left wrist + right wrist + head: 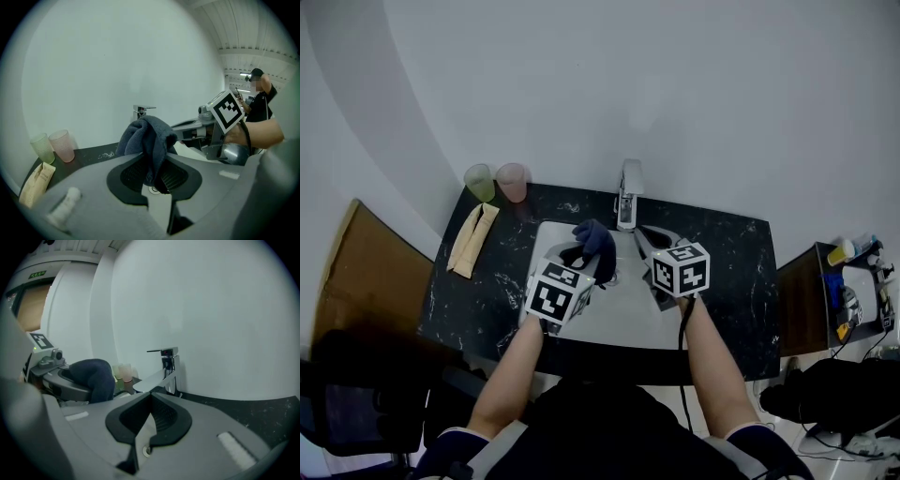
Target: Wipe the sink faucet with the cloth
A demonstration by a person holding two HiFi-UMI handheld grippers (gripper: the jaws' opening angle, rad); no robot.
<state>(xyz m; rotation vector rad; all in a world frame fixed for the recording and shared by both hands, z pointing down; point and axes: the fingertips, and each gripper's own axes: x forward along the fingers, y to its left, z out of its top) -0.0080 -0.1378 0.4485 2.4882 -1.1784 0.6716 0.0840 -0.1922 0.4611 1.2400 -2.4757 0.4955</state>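
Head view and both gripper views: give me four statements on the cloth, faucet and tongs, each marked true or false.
1. The left tongs grip the dark cloth. True.
2. The right tongs hold the faucet. False: they are shut on nothing, short of it.
3. The cloth touches the faucet. False: a gap shows between them.
4. A green cup and a pink cup stand on the counter. True.

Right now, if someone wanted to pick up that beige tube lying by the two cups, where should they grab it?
Probably grip the tube around its middle, coming straight down with the jaws across its narrow width. It lies flat on the counter, long and thin, so its long sides are free; the cups crowd its far end.
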